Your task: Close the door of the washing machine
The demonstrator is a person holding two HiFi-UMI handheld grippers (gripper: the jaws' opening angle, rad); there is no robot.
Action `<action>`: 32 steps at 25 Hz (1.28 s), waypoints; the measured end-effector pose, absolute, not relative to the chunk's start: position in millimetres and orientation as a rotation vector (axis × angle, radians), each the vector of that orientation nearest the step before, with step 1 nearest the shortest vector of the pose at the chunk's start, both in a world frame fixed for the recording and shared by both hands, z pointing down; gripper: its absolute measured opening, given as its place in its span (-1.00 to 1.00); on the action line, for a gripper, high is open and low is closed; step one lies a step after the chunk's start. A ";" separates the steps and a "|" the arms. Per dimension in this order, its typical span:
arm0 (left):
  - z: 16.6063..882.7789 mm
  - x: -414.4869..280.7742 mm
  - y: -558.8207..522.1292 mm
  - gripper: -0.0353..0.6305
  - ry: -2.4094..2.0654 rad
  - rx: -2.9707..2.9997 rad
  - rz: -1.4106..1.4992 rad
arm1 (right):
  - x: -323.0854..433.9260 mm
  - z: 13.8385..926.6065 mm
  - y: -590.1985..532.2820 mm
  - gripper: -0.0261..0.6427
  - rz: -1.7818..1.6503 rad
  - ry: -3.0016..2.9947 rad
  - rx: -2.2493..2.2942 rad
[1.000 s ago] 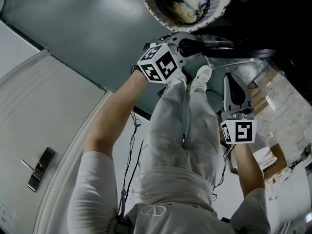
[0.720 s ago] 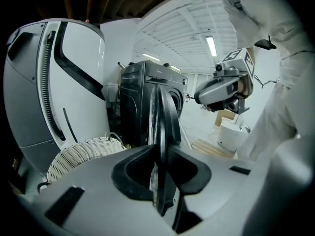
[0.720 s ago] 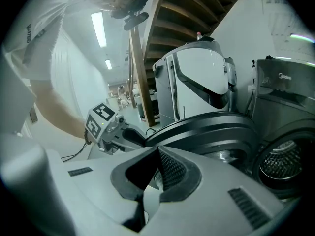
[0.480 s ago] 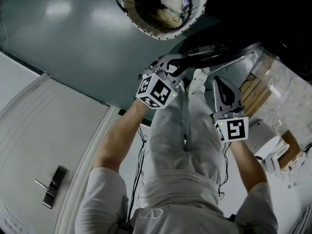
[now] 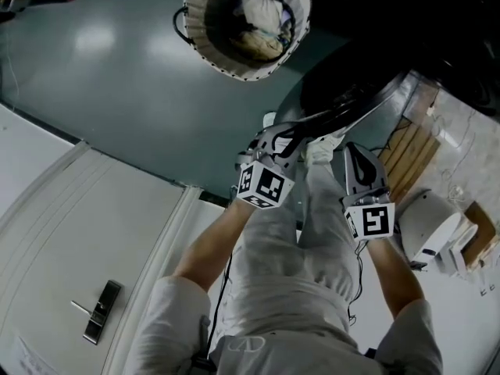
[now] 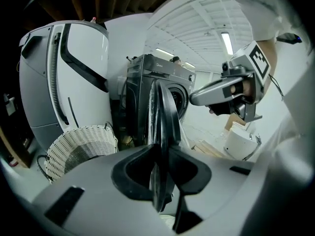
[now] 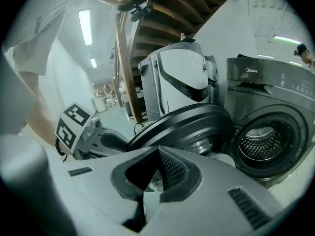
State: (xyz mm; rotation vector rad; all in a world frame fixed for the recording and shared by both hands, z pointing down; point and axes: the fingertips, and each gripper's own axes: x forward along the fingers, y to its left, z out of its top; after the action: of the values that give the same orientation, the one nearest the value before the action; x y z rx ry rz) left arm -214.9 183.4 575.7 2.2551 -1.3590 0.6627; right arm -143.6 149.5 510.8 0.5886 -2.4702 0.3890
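The dark grey washing machine [image 7: 268, 97] stands with its round door [image 7: 189, 124] swung open and its steel drum [image 7: 260, 139] showing. In the left gripper view the door [image 6: 162, 107] is seen edge-on, its rim running between the jaws. My left gripper [image 6: 161, 154] is shut on that rim. In the head view the left gripper [image 5: 291, 135] reaches up to the dark door [image 5: 344, 96]. My right gripper [image 5: 349, 153] hangs just right of it, jaws shut and empty. In the right gripper view its tips [image 7: 157, 154] point at the door's outer face; contact is unclear.
A white wicker laundry basket [image 5: 246, 22] with cloth in it stands on the green floor beside the machine. A tall white appliance [image 6: 64, 77] is to the machine's left. A white round bin [image 5: 430, 225] and cardboard boxes lie at the right. My legs are below the grippers.
Both grippers have travelled together across the floor with the door, the left one keeping its hold on the rim. In the head view the basket has slid leftward.
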 end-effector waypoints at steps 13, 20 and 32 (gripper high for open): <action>576.4 -159.6 198.2 -0.65 -1.418 2.111 0.656 | -78.8 521.7 141.3 -0.89 0.361 -2.436 0.685; 577.1 -139.3 200.5 -0.65 -1.467 2.032 0.676 | -45.8 533.8 158.3 -0.89 0.376 -2.401 0.692; 579.7 -82.1 202.6 -0.61 -1.429 1.913 0.646 | 10.1 546.5 173.3 -0.89 0.414 -2.336 0.764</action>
State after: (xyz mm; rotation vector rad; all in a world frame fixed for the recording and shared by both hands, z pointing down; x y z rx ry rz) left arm -82.1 202.6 579.7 1.9125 -1.4291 0.6465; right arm 10.1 173.3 546.5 0.7639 -2.3360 0.4140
